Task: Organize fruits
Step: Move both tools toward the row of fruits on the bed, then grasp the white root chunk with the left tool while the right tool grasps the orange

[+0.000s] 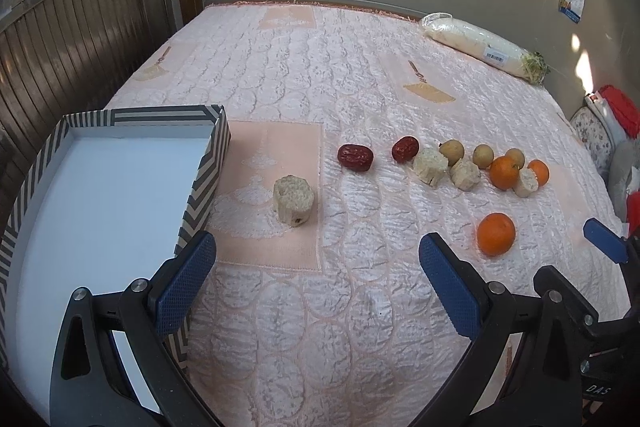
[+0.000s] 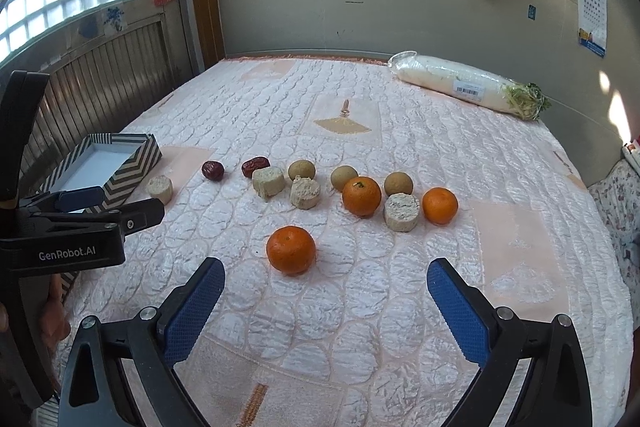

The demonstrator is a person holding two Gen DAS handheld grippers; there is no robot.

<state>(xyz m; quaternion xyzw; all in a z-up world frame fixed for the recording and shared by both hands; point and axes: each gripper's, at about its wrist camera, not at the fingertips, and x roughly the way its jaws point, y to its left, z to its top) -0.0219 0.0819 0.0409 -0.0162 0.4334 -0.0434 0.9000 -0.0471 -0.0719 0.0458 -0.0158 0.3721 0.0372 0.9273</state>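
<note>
Fruits lie on a pink quilted bed (image 1: 280, 75). A striped box (image 1: 200, 171) with a white inside stands at the left; it also shows in the right wrist view (image 2: 132, 167). A pale cut chunk (image 1: 293, 200) lies beside the box. Two red dates (image 1: 355, 157), three brown round fruits (image 1: 452, 151), more pale chunks (image 1: 430, 165) and two oranges (image 1: 504, 172) form a row. A lone orange (image 2: 291, 249) lies nearer, just ahead of my open, empty right gripper (image 2: 326, 303). My left gripper (image 1: 316, 279) is open and empty, next to the box.
A wrapped white radish (image 2: 468, 85) lies at the far right edge by the wall. A wooden panel wall (image 1: 72, 39) runs along the left. Floral and red items (image 1: 608, 123) sit off the bed's right side.
</note>
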